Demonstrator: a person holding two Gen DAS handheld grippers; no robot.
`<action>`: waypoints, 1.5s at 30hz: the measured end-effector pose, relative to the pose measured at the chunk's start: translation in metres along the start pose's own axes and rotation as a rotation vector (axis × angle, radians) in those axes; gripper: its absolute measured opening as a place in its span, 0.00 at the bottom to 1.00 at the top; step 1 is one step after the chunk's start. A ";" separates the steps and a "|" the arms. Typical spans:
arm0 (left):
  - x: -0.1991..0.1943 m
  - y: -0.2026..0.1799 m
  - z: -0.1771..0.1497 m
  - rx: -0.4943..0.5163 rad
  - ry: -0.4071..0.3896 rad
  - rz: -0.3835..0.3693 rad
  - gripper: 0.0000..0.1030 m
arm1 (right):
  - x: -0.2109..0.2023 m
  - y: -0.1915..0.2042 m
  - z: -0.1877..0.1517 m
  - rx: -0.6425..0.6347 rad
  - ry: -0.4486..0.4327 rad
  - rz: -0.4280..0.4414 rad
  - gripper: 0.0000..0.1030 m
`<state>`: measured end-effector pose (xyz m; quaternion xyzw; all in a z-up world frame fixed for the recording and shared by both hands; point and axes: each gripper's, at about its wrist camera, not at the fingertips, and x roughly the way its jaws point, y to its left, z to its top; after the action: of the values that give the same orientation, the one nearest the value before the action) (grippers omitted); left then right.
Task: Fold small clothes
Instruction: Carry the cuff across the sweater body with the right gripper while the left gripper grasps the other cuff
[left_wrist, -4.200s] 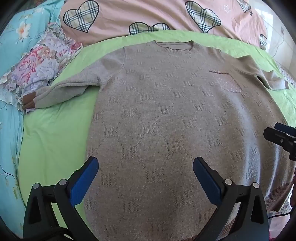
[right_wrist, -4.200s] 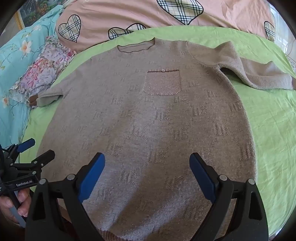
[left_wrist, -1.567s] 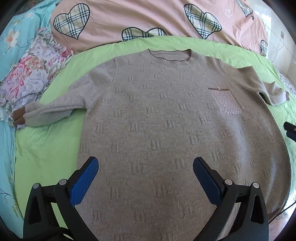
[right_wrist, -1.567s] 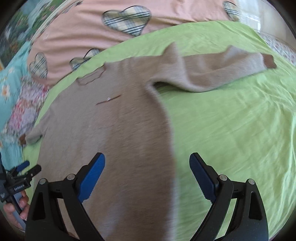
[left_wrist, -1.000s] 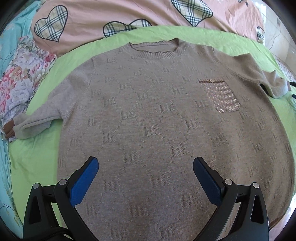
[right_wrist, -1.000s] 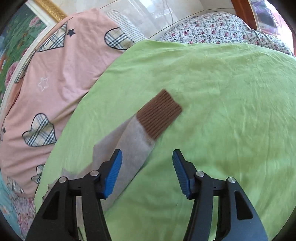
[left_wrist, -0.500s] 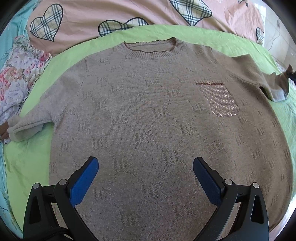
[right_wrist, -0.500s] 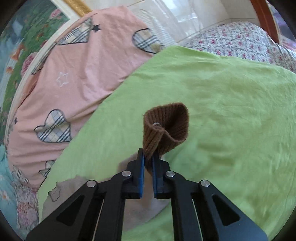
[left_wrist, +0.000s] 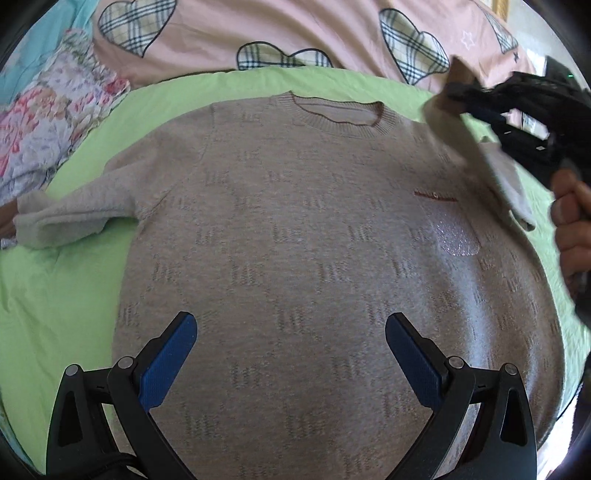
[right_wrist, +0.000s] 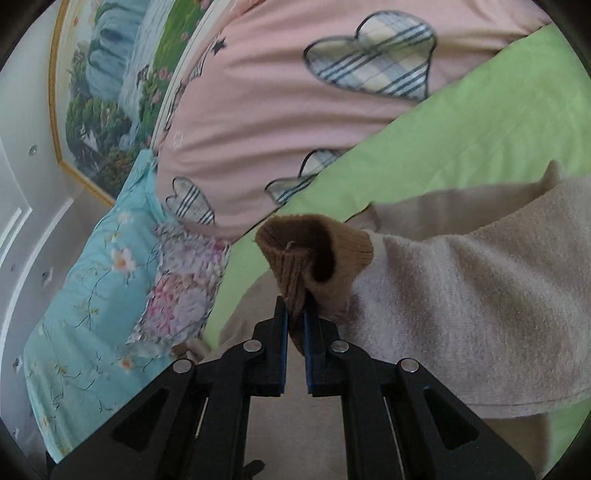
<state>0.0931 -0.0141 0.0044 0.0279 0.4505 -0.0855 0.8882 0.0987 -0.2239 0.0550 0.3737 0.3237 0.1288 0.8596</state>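
Sweater (left_wrist: 314, 236) lies flat, front up, on the green sheet (left_wrist: 55, 295) of the bed, its body spread ahead of and beneath the left gripper (left_wrist: 291, 362), whose jaws stand wide apart over the lower part of the knit and hold nothing. The collar (left_wrist: 338, 114) sits far ahead of those jaws; the chest pocket (left_wrist: 456, 236) is ahead and to their right. One sleeve (left_wrist: 70, 214) stretches out ahead and to the left of them, resting on the sheet.

The right gripper (right_wrist: 295, 317) has its jaws clamped on the brown cuff (right_wrist: 314, 254) of the other sleeve (right_wrist: 461, 295), which is lifted off the bed and trails away to the right of those jaws. A hand (left_wrist: 572, 221) grips its handle. Beyond both pairs of jaws lies a pink quilt (left_wrist: 258, 33) with plaid hearts; floral fabric (right_wrist: 181, 284) lies ahead and to the left.
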 end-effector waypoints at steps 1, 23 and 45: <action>0.000 0.006 0.000 -0.015 -0.001 -0.010 0.99 | 0.022 0.007 -0.008 -0.006 0.039 0.021 0.08; 0.103 0.047 0.078 -0.196 0.048 -0.211 0.99 | 0.039 0.006 -0.067 0.072 0.116 -0.021 0.44; 0.103 0.093 0.082 -0.289 0.004 -0.279 0.16 | -0.084 -0.075 -0.027 0.083 -0.113 -0.471 0.48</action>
<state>0.2350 0.0538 -0.0325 -0.1623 0.4594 -0.1420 0.8616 0.0161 -0.2992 0.0253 0.3294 0.3582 -0.1097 0.8667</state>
